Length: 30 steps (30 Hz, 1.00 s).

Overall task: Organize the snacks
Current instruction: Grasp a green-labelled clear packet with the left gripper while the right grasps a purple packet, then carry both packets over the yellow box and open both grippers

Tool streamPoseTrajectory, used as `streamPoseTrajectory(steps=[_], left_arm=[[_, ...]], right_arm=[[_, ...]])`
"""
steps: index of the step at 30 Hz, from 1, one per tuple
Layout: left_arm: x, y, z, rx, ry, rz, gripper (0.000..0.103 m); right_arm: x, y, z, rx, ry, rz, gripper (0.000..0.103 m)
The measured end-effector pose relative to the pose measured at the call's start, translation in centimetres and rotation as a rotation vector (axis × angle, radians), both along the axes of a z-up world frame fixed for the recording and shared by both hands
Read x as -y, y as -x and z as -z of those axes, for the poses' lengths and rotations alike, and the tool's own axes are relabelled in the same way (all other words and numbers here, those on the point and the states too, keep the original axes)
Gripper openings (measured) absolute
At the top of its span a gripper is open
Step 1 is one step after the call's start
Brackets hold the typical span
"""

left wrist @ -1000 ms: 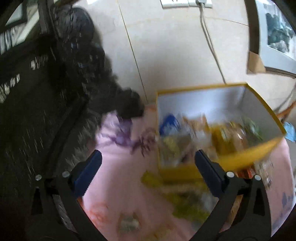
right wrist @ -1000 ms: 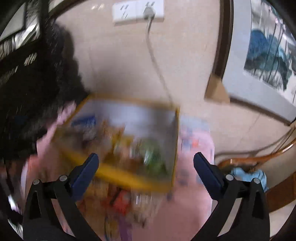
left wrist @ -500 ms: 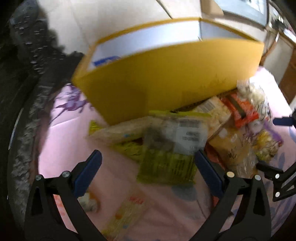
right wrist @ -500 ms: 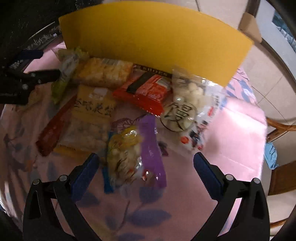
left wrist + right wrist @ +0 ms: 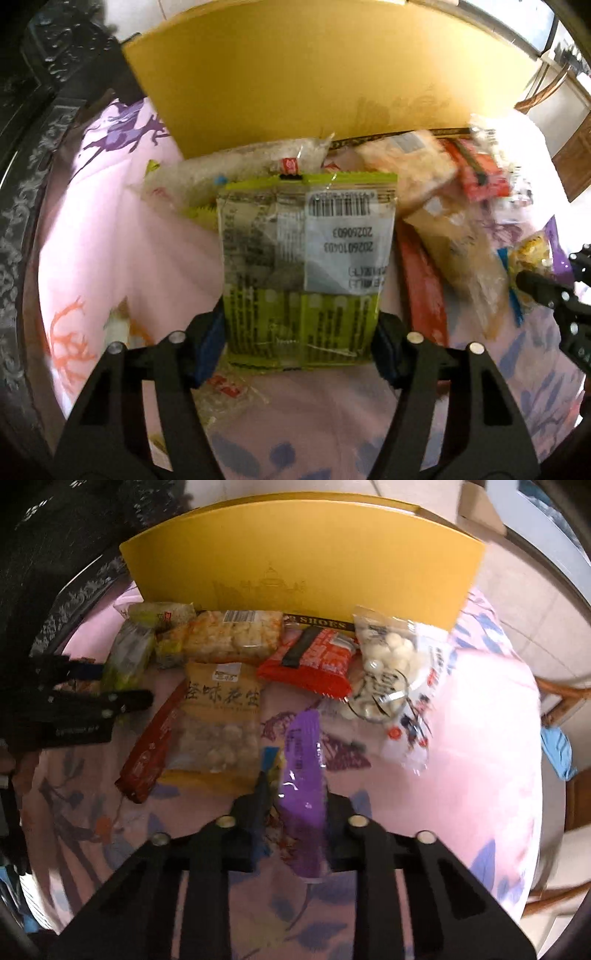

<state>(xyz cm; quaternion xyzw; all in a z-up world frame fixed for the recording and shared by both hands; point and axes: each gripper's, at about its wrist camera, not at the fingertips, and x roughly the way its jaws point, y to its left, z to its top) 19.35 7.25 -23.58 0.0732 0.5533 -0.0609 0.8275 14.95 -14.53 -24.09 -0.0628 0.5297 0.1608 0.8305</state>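
Purple packet sits clamped in the right gripper, whose jaws have just been closing; thin film may slip. The left gripper has just been closing on the green packet, which could tear. At twelve o'clock stands the yellow box.

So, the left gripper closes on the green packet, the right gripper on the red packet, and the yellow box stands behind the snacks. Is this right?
One thing is wrong: the right gripper closes on the purple packet, as the right wrist view shows. The rest holds: left gripper, green packet, yellow box.
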Motion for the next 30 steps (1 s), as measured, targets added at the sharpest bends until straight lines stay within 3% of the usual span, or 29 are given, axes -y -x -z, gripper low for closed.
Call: streamPoseTrajectory(steps=[8, 11, 15, 18, 20, 24, 30], left_arm=[[-0.8, 3.0, -3.1, 0.047, 0.049, 0.007, 0.068], [-0.9, 3.9, -4.3, 0.052, 0.079, 0.014, 0.068], [0.1, 5.4, -6.2, 0.099, 0.042, 0.019, 0.068], [0.6, 5.5, -8.1, 0.150, 0.053, -0.011, 0.068], [1.0, 5.1, -9.4, 0.206, 0.045, -0.048, 0.068], [1.5, 4.2, -12.1, 0.259, 0.104, -0.079, 0.068], [2.3, 2.3, -16.1, 0.356, 0.065, -0.087, 0.068]], right_arm=[[3.5, 2.4, -3.9, -0.031, -0.173, 0.145, 0.019], [4.7, 3.6, -5.9, 0.033, -0.177, 0.162, 0.019], [5.9, 3.7, -8.9, 0.085, -0.246, 0.183, 0.019], [6.1, 3.7, -11.9, 0.179, -0.220, 0.181, 0.019], [5.8, 3.2, -13.2, 0.225, -0.215, 0.180, 0.019], [5.8, 1.5, -15.8, 0.305, -0.220, 0.182, 0.019], [5.0, -2.2, -19.6, 0.410, -0.260, 0.147, 0.019]])
